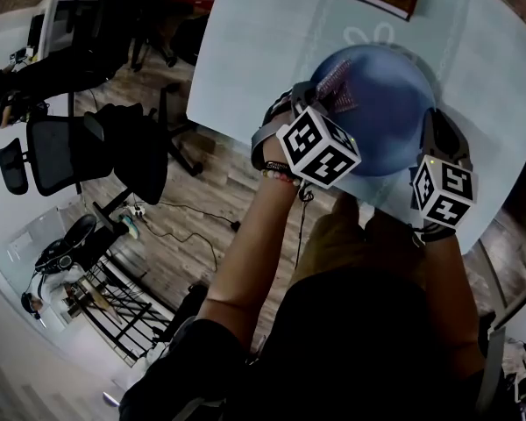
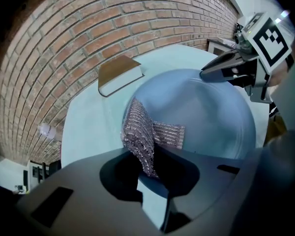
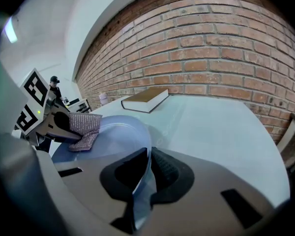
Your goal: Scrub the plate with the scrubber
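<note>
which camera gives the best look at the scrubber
The left gripper view: the scrubber fills the middle, pinched in the left tool and lying against the blue plate. The right gripper view shows it small, at the far left. The head view shows only a scrap above the marker cube.

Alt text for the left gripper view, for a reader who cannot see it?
The left gripper pinches a glittery grey scrubber between its fingers, the free end resting on a blue plate, while the right gripper clamps the plate's far rim. Behind, a closed book lies on the pale table before a brick wall.
</note>
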